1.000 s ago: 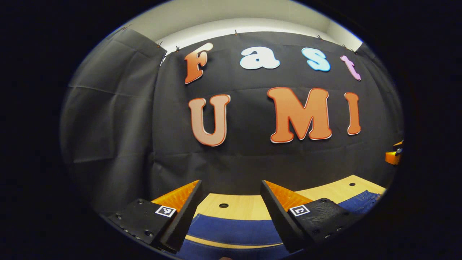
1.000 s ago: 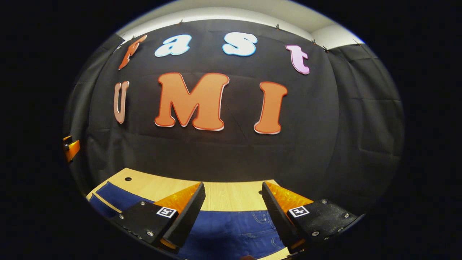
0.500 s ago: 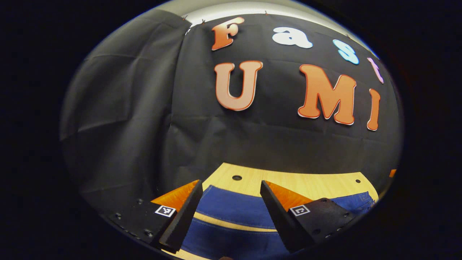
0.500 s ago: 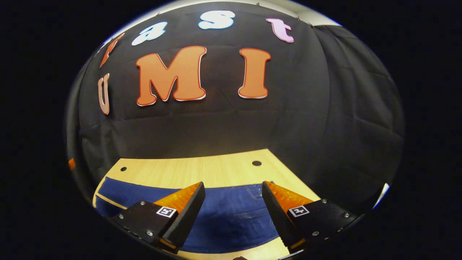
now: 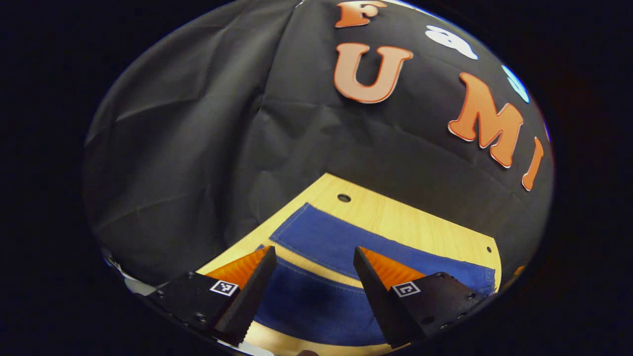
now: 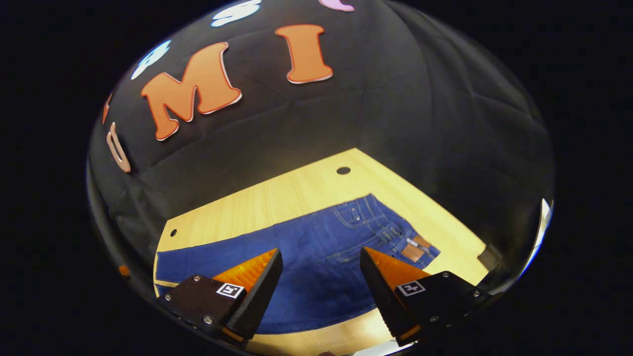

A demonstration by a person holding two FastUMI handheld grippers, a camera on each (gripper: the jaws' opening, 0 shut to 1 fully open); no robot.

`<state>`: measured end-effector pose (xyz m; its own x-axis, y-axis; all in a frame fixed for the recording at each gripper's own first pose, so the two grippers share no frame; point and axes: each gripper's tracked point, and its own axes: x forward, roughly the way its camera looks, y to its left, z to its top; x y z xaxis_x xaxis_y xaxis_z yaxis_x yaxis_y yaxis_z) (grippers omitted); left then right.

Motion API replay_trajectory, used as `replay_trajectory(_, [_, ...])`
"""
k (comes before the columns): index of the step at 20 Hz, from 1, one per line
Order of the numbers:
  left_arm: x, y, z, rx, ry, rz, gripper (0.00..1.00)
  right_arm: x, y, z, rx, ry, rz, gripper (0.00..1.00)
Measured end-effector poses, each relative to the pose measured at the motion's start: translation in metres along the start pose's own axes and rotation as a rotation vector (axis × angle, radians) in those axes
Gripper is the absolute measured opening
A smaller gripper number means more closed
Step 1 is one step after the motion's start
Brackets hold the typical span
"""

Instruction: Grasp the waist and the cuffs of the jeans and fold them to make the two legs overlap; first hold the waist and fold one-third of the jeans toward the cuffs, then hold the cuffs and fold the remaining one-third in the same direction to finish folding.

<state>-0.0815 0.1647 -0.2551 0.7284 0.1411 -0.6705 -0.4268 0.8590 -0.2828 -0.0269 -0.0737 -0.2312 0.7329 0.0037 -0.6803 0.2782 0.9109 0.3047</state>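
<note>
- Left gripper held above the tabletop, tilted down toward the leg end of the jeans; fingers spread wide, nothing between them, no contact with the cloth.
- Through the gap of the left gripper: two blue legs lying flat and side by side, a strip of pale wood showing between them, cuffs toward the left edge of the tabletop.
- Right gripper likewise raised and angled down, over the waist end of the jeans; fingers wide apart, holding nothing, clear of the denim.
- In the right gripper view: jeans spread flat, waistband with a brown patch near the right side of the tabletop, a back pocket just beyond it, legs running off to the left.
- Round hole in the wood near the far corner in each view, close to the booth's black cloth wall.
- Near edge of the jeans partly covered by the fingers of each gripper; lower part of the garment cut off by the bottom rim of both views.
- Small orange spot at the far left rim of the right gripper view, and another at the far right rim of the left gripper view: too small to identify.
- Dark object at the right corner of the tabletop in the right gripper view, too small and dim to identify.
- Heavy fisheye bending at the rims, so edges of tabletop and cloth curved and hard to judge.
</note>
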Motion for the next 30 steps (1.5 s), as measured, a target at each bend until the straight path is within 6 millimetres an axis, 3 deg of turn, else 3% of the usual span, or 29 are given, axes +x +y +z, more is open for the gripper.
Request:
replay_trajectory(3, [0.007, 0.027, -0.030, -0.143, 0.128, 0.017, 0.97, 0.011, -0.009, -0.025, 0.081, 0.103, 0.007, 0.98])
replay_trajectory(9, [0.020, 0.074, -0.092, -0.460, 0.372, 0.074, 0.98, 0.021, -0.029, -0.049, 0.246, 0.201, -0.008, 0.98])
replay_trajectory(15, [0.016, 0.102, -0.131, -0.671, 0.494, 0.116, 0.98, 0.027, -0.036, -0.075, 0.325, 0.295, -0.018, 0.98])
replay_trajectory(22, [0.014, 0.129, -0.148, -0.772, 0.493, 0.092, 0.98, 0.032, -0.046, -0.089, 0.431, 0.342, -0.019, 0.98])
replay_trajectory(28, [0.031, 0.142, -0.135, -0.899, 0.422, 0.026, 0.94, 0.032, -0.072, -0.098, 0.541, 0.346, -0.055, 0.98])
replay_trajectory(30, [0.037, 0.138, -0.132, -0.900, 0.412, 0.004, 0.89, 0.030, -0.077, -0.099, 0.577, 0.341, -0.055, 0.98])
